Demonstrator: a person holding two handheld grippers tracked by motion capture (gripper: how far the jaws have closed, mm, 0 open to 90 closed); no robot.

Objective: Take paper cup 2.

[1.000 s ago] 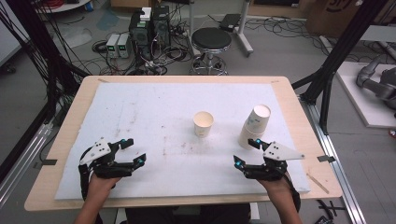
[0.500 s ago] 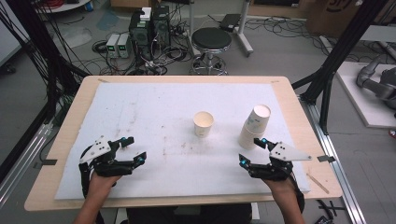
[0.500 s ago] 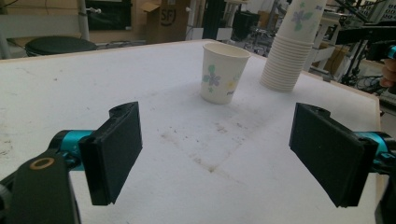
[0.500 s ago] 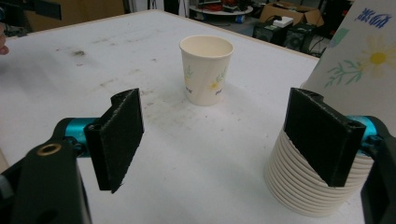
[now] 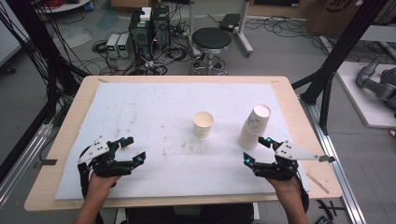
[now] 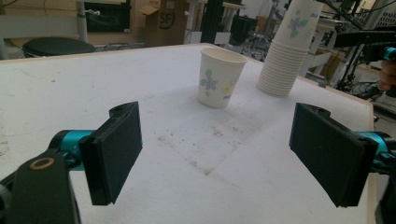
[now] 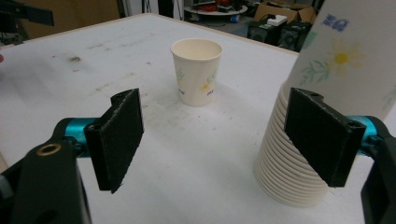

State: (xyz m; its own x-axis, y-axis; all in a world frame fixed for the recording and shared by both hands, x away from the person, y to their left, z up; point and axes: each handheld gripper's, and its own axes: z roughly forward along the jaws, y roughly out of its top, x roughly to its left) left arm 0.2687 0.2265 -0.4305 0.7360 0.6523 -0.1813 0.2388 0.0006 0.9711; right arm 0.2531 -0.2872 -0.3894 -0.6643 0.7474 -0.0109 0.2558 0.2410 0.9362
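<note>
Since a second ago the right gripper [image 5: 256, 150] has slid a little back toward the table's near edge, away from the stack [image 5: 254, 127]; the left gripper [image 5: 132, 150] has kept its place, and both cups' positions are unchanged.

One single cup [image 5: 203, 123] stands upright and mouth-up near the middle of the white mat [image 5: 154, 107]. It is cream paper, printed with small flowers in purple, green and yellow, and looks empty inside. To its right, well apart from it, stands one stack of the same cups, nested mouth-down, their rolled rims forming a ribbed column at the base; the top cup leans to one side.

Two grippers are in view, one per hand. The left one sits near the mat's front left corner, its jaws spread wide with nothing between them. The right one sits just in front of the stack, jaws likewise wide apart and empty; in the right gripper view one black pad [image 7: 322, 135] stands in front of the stack's lower rims, and I cannot tell whether it touches them.
</note>
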